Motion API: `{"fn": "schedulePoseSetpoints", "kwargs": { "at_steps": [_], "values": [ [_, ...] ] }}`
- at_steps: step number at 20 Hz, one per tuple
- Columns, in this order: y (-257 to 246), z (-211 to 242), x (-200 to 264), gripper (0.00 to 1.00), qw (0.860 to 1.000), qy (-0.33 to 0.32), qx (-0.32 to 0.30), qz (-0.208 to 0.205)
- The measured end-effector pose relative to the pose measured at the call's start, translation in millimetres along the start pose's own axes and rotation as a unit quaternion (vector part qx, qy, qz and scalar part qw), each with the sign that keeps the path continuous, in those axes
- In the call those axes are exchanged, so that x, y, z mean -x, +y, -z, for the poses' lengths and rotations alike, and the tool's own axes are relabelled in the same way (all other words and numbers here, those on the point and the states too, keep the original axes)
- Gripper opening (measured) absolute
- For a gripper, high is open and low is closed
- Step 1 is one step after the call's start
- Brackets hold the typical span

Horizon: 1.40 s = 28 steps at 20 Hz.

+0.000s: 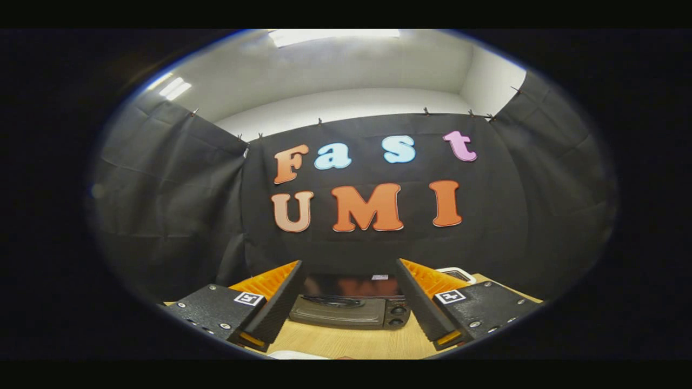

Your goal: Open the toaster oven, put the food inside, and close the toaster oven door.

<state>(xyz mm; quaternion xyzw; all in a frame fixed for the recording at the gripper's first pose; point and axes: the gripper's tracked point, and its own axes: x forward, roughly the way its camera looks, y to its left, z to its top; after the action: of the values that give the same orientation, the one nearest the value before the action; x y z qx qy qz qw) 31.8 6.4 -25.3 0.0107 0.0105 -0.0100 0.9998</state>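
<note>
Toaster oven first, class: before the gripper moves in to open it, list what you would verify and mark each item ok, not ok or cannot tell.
1. Gripper fingers spread apart, nothing between them: ok.
2. Toaster oven in sight, ahead of the fingers and seen through the gap: ok.
3. Oven door shut, so opening comes first: ok.
4. Wooden table bare between the fingers and the oven: ok.
5. Door handle position: cannot tell, the dark front is too small to read.
6. Food ready and within reach: cannot tell.
</note>
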Motion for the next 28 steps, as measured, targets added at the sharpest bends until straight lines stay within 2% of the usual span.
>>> {"fn": "schedulePoseSetpoints", "kwargs": {
  "at_steps": [10,15,21,26,28],
  "values": [
    [22.4,72.8,-70.4,0.99,0.998,0.063,-0.007,-0.002],
    [31.2,125.6,-110.8,0.99,0.993,0.117,0.010,0.004],
    [47.7,167.0,-147.5,0.99,0.987,0.158,0.021,0.007],
    [48.1,200.2,-162.8,1.00,0.980,0.199,0.019,0.017],
    [47.7,197.5,-162.4,1.00,0.980,0.196,0.030,0.021]
  ]
}}
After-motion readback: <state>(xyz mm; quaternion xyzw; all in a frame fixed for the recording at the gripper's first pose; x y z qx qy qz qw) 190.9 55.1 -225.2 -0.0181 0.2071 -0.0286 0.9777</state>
